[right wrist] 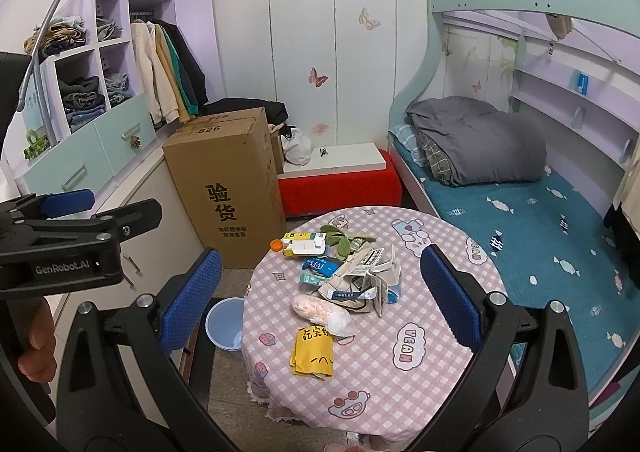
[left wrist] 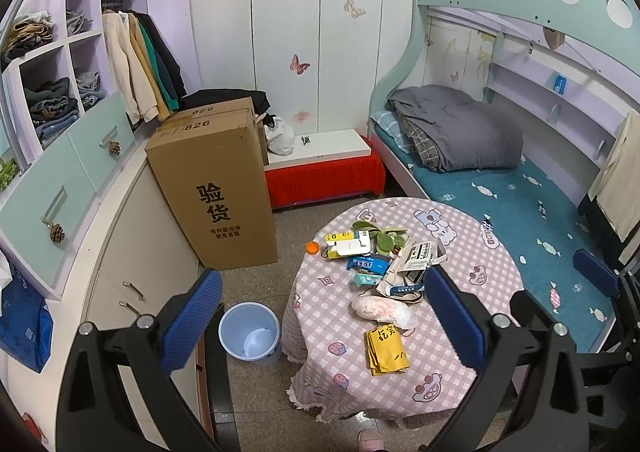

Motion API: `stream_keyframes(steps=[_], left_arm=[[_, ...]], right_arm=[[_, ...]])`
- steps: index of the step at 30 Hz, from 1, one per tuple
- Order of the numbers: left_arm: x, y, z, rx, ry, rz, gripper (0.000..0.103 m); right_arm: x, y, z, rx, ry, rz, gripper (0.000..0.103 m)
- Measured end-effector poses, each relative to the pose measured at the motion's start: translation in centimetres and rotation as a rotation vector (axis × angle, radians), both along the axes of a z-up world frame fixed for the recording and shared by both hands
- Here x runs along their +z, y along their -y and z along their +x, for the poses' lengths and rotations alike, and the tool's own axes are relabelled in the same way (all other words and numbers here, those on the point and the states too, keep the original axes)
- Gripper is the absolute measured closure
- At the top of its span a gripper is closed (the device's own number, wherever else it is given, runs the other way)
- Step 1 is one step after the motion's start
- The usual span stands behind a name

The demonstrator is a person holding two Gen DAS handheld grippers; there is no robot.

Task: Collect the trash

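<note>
On the round table [left wrist: 472, 292], under a pink checked cloth: a loose pile of trash, catalogued below with clock directions read on the tabletop in the left wrist view.

Left gripper [left wrist: 320, 316]: wide open, blue pads well apart, nothing held, hovering above the table's near side.
Right gripper [right wrist: 320, 300]: wide open, empty, likewise above the table; its tip also shows at the right edge of the left wrist view.
Hand [right wrist: 34, 344]: wrapped round the left gripper's handle, at the left edge of the right wrist view.
Yellow packet [left wrist: 386, 350]: flat on the cloth at 6 o'clock, apart from the main pile.
Plastic bag [left wrist: 382, 309]: pinkish contents, just beyond the yellow packet, toward the centre.
Torn carton [left wrist: 416, 258]: crumpled, printed, at the centre of the pile.
Blue wrapper [left wrist: 368, 263]: touching the carton's left side.
White and yellow box [left wrist: 346, 244]: at 11 o'clock.
Green leaves [left wrist: 380, 237]: at 12 o'clock, beside the box.
Orange cap [left wrist: 312, 247]: at 10 o'clock, on the table's edge.
Blue bin [left wrist: 249, 332]: on the floor at 8 o'clock from the table, upright, something pale in the bottom.
Cardboard box [left wrist: 216, 188]: tall, standing on the floor beyond the bin, against the cupboards.
Bed [left wrist: 520, 204]: at 2 o'clock, with a grey quilt [left wrist: 460, 128] bundled at its far end.
</note>
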State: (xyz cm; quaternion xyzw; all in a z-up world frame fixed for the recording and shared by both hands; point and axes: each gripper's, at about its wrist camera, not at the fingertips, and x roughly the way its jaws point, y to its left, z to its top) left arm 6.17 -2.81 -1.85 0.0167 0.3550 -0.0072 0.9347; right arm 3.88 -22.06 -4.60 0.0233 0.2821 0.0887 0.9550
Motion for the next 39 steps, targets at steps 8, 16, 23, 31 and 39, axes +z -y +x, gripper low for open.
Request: stream_keyframes(steps=[8,16,23,31,39], left_arm=[[0.0,0.8,0.8,-0.001,-0.002,0.023,0.004],[-0.1,1.4,1.0,-0.004,-0.012,0.033,0.004],[0.0,1.4,1.3,-0.004,-0.014,0.034,0.004],[-0.1,1.6,1.2,-0.005,-0.017,0.034,0.004],[-0.1,1.4,1.4,-0.004,-0.019,0.034,0.004]], right_arm=[[-0.2,0.4,0.4,0.001,-0.009,0.009,0.006],[-0.4,0.7,0.7,0.003,-0.013,0.018,0.006],[-0.5,0.9,0.8,0.009,-0.021,0.027,0.006],[-0.5,1.0,1.0,0.016,-0.026,0.034,0.006],[-0.6,1.0,1.1,0.019,-0.035,0.037,0.006]])
